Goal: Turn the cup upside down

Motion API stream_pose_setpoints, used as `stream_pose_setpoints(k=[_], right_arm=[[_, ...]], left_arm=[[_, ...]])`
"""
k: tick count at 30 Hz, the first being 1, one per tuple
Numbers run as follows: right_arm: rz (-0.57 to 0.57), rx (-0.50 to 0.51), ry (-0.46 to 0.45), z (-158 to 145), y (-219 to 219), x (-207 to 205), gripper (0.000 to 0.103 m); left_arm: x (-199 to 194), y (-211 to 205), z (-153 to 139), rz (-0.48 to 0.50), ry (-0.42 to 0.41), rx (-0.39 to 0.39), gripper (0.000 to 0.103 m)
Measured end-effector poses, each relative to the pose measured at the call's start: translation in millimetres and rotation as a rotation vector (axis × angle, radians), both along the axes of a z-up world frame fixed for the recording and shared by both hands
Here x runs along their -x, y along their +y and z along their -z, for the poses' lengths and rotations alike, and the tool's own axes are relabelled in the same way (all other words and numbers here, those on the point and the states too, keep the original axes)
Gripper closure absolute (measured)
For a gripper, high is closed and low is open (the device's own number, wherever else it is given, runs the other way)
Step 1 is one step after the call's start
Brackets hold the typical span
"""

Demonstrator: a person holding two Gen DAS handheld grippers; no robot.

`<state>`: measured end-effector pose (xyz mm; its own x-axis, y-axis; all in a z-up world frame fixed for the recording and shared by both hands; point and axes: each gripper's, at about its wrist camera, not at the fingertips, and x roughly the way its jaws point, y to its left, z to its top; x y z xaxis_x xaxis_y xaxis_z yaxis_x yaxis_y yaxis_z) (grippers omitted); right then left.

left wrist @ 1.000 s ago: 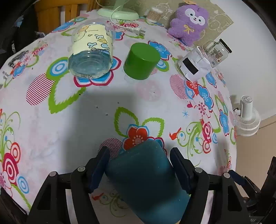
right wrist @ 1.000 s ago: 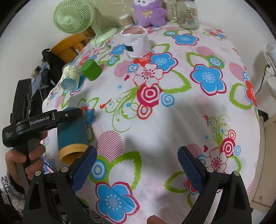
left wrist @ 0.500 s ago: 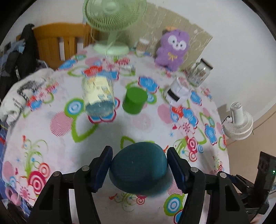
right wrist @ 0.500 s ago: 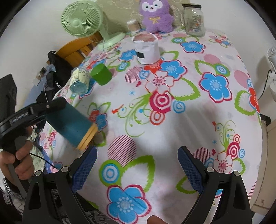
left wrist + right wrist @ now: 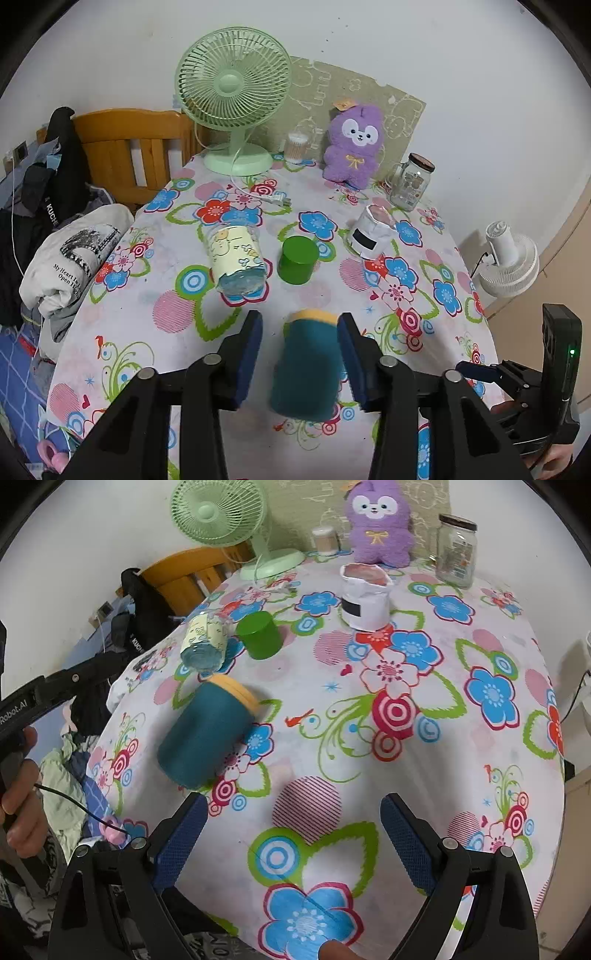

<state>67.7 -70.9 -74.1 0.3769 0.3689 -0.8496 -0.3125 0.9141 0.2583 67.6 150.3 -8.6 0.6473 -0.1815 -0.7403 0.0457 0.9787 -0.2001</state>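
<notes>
The teal cup [image 5: 308, 365] with a yellow rim lies on its side on the flowered tablecloth, rim pointing away from me, blurred. My left gripper [image 5: 301, 354] is open, its blue pads [image 5: 251, 350] standing apart on either side of the cup; the right pad is close to it. In the right wrist view the cup [image 5: 205, 734] lies at the table's left edge, rim toward the table's middle. My right gripper [image 5: 291, 834] is open and empty over the near part of the table, right of the cup.
A clear bottle [image 5: 236, 258] lies on its side next to an upside-down green cup [image 5: 297, 260]. A white paper-wrapped cup [image 5: 371, 236], glass jar [image 5: 410, 181], purple plush [image 5: 354, 146] and green fan [image 5: 232, 96] stand farther back. Clothes and a wooden chair [image 5: 125, 147] are at left.
My left gripper has opened and let the teal cup go. The cup turned over from rim toward me to rim away and now lies on the cloth.
</notes>
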Motion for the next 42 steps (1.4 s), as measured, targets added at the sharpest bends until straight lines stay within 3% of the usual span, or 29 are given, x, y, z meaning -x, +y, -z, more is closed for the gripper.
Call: stream_pose_setpoints(k=[2,3,5,9,17,19,21,27,34,39,42], right_arm=[[-0.002,0.002,-0.004,0,1,1,0.007],[-0.002,0.002,-0.005,0,1,1,0.007],[0.007,-0.001,-0.007,-1,-2,1,0.007],[0.027,-0.005,-0.004,1,-9,0,0.007],[0.057,-0.033,0.017,12,-22,3,0.007],[0.062,-0.036,0.023,15,-24,3,0.007],[0.065,-0.038,0.026,16,-25,3,0.007],[0.067,-0.044,0.024,17,-27,5,0.007],[0.072,-0.047,0.030,20,-28,5,0.007],[0.089,-0.053,0.033,21,-33,4,0.007],[0.091,-0.058,0.034,21,-34,3,0.007]], left_arm=[[0,5,6,-0.006,0.015,0.019,0.017],[0,9,10,-0.012,0.027,0.032,0.012],[-2,8,18,0.003,0.055,0.032,0.012],[-8,-3,37,0.047,0.105,-0.046,0.008],[11,-14,83,0.081,0.026,-0.172,0.006],[11,-16,92,0.083,0.012,-0.172,0.005],[14,-20,97,0.099,-0.012,-0.157,0.005],[16,-40,104,0.141,-0.071,-0.258,0.006],[-3,-40,124,0.149,0.044,-0.229,0.008],[-11,-33,126,0.165,0.096,-0.170,0.031],[-12,-31,124,0.163,0.095,-0.162,0.033]])
